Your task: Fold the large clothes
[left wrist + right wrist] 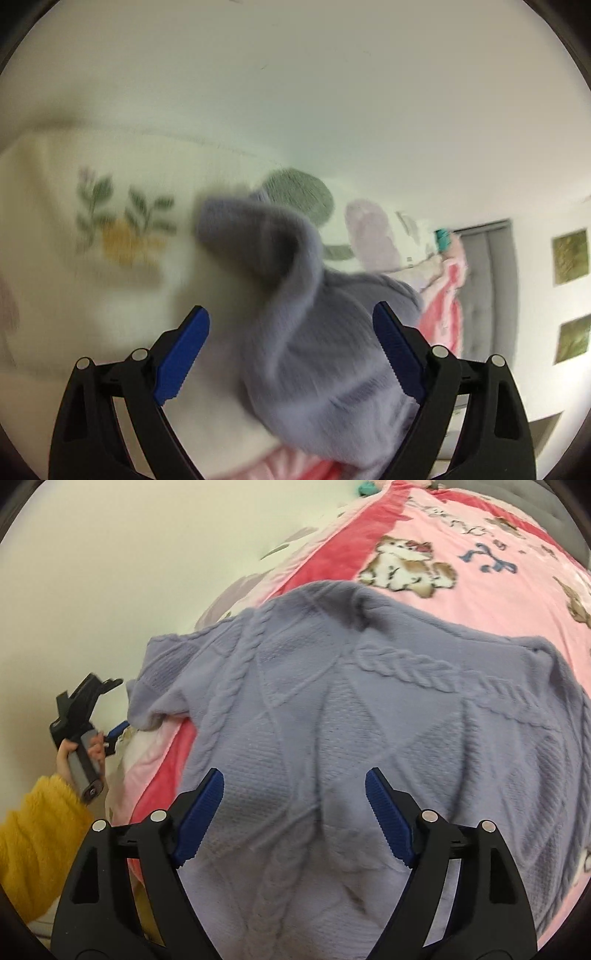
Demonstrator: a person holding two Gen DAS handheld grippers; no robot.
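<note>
STEP: early fold, sleeves not yet brought in | ITEM: lavender cable-knit sweater (332,701) spread on pink puppy blanket (480,572) over bed | LEFT tongs (291,354): apart, straddling raised sleeve, no grip | RIGHT tongs (295,812): apart above hem | NEXT: likely close on sleeve cuff, carry across body

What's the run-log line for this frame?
left gripper: open, at sleeve | right gripper: open over lavender cable-knit sweater | pink blanket underneath | unfolded

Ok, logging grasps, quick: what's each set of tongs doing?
Left tongs: open, sweater sleeve between them, ungripped.
Right tongs: open, over the sweater.
</note>
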